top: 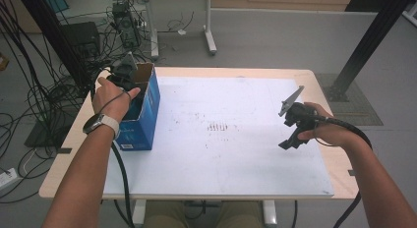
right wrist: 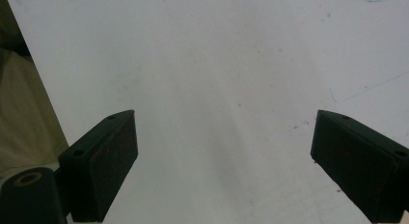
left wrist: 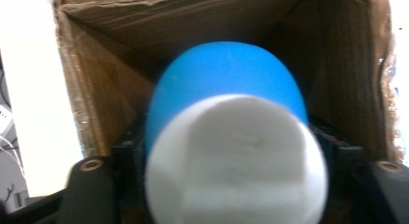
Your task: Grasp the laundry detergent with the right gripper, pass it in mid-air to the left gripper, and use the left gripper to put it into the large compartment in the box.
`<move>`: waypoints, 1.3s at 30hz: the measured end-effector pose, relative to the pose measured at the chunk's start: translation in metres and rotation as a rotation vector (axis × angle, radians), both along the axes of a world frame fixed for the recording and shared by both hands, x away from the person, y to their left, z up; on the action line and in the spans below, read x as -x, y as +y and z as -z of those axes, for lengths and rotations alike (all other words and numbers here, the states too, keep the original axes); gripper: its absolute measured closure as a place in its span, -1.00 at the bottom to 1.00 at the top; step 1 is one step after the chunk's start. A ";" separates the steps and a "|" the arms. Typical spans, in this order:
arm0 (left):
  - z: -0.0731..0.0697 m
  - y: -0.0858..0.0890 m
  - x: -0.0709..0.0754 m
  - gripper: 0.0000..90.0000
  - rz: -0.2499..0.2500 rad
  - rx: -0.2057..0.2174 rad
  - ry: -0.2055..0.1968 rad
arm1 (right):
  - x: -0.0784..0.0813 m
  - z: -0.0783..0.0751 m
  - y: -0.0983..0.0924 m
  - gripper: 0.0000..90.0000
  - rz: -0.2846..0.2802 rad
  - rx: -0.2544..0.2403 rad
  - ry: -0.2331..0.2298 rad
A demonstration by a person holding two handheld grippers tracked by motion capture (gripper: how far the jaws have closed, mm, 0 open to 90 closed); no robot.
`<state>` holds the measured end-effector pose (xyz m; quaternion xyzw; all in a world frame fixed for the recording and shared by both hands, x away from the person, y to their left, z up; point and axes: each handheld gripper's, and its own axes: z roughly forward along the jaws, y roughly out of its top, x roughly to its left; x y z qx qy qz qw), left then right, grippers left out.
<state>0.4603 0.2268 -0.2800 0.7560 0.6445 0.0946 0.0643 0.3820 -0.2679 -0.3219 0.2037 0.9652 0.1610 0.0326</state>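
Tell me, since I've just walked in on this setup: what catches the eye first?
The blue cardboard box at the table's left edge, open on top, with the left gripper reaching into it. That gripper is clamped on a blue and white object inside the box. The right gripper hangs open over the white sheet.

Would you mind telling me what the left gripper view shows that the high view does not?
Left gripper view alone: a blue object with a white end held between the jaws, against the box's brown cardboard inside. High view alone: the box's blue outside, the white sheet, the right gripper over it, both forearms. Shared: the open cardboard box and the left gripper at its opening.
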 end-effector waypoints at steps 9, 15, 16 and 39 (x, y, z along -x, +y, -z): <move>-0.017 -0.001 0.002 -0.46 0.036 -0.020 -0.027 | 0.001 -0.001 -0.001 -0.79 0.001 0.004 0.003; -0.034 0.000 0.004 -0.69 0.081 0.013 -0.042 | 0.003 -0.003 0.000 -0.79 0.000 0.004 -0.001; -0.038 -0.002 0.005 -0.69 0.101 0.005 -0.047 | 0.003 -0.003 0.000 -0.79 0.002 0.003 -0.001; -0.124 -0.044 0.026 -0.85 0.373 0.055 -0.117 | 0.008 -0.018 -0.006 -0.80 0.022 0.006 -0.019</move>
